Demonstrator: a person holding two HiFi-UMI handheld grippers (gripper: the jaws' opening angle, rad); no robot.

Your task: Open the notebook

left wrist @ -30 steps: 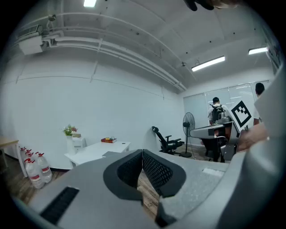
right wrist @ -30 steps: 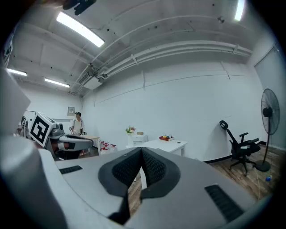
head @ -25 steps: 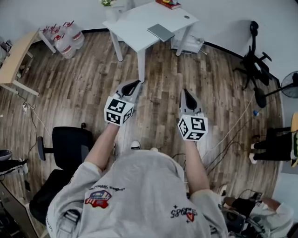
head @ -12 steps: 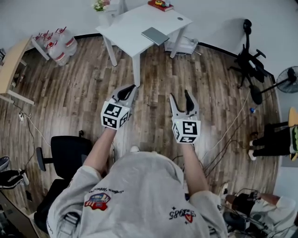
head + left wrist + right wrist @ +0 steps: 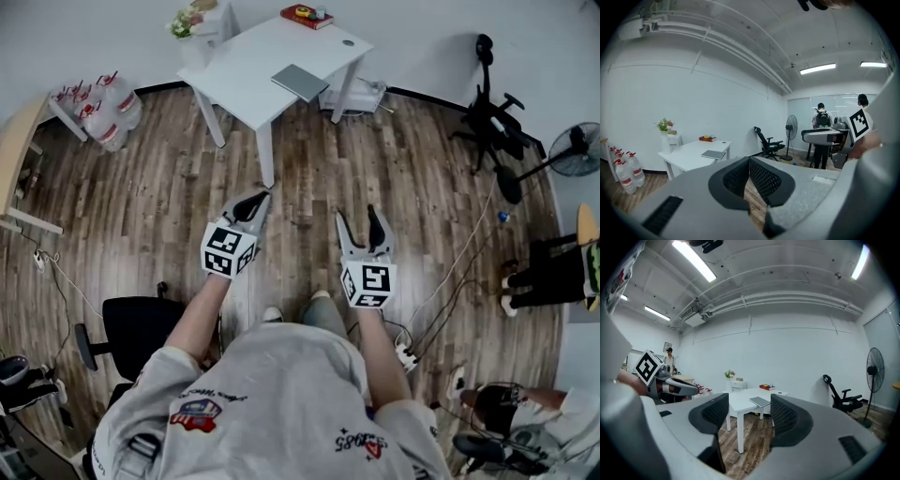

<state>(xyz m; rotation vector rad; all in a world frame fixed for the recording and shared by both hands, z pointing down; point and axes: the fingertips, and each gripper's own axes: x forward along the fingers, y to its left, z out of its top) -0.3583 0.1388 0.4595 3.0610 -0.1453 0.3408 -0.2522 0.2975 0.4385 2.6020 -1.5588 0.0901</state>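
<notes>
A closed grey notebook (image 5: 300, 82) lies flat on the white table (image 5: 244, 66) at the far end of the room, well ahead of both grippers. It also shows in the left gripper view as the notebook (image 5: 713, 154) and in the right gripper view as the notebook (image 5: 760, 401). My left gripper (image 5: 257, 199) is held in the air over the wooden floor, its jaws shut together with nothing in them (image 5: 749, 164). My right gripper (image 5: 359, 223) hangs beside it; its jaws have just been opening and now stand wide open and empty (image 5: 750, 416).
A red book (image 5: 305, 16) and a flower vase (image 5: 183, 22) are at the table's far side. Water bottles (image 5: 98, 111) stand at the left wall. A black chair (image 5: 131, 314) is at my near left, and another office chair (image 5: 492, 122) and a fan (image 5: 574, 150) stand at the right. Cables (image 5: 450, 272) lie on the floor.
The right gripper's jaws went from shut to wide open. Both grippers dropped lower in the head view. The left gripper stayed shut.
</notes>
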